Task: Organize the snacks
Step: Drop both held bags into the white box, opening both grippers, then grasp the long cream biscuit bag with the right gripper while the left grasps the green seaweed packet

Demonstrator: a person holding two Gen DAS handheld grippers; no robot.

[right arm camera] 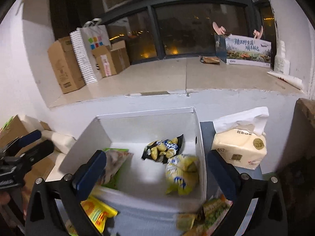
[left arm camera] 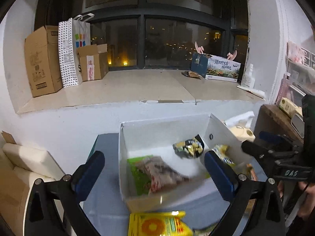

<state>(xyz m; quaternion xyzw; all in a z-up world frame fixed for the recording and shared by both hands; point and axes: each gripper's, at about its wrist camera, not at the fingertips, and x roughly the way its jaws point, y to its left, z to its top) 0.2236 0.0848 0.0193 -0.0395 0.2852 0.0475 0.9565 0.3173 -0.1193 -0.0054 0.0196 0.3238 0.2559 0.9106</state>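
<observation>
A white open box (left arm camera: 163,125) (right arm camera: 149,116) stands on a grey table. Inside lie a green and red snack bag (left arm camera: 155,174) (right arm camera: 116,163), a black and yellow bag (left arm camera: 189,147) (right arm camera: 164,147) and a yellow bag (right arm camera: 182,175) (left arm camera: 222,153). My left gripper (left arm camera: 155,174) is open and empty above the box's near left part. My right gripper (right arm camera: 157,173) is open and empty over the box. A yellow packet (left arm camera: 157,225) (right arm camera: 96,211) lies on the table in front of the box. Green snack packets (right arm camera: 208,213) lie at the box's near right corner.
A tissue pack (right arm camera: 239,147) (left arm camera: 243,132) stands right of the box. A white wall and a window ledge (left arm camera: 137,86) with cardboard boxes (left arm camera: 42,61) and bags are behind. A wooden cabinet (left arm camera: 275,122) is at the right, a white cushion (left arm camera: 25,157) at the left.
</observation>
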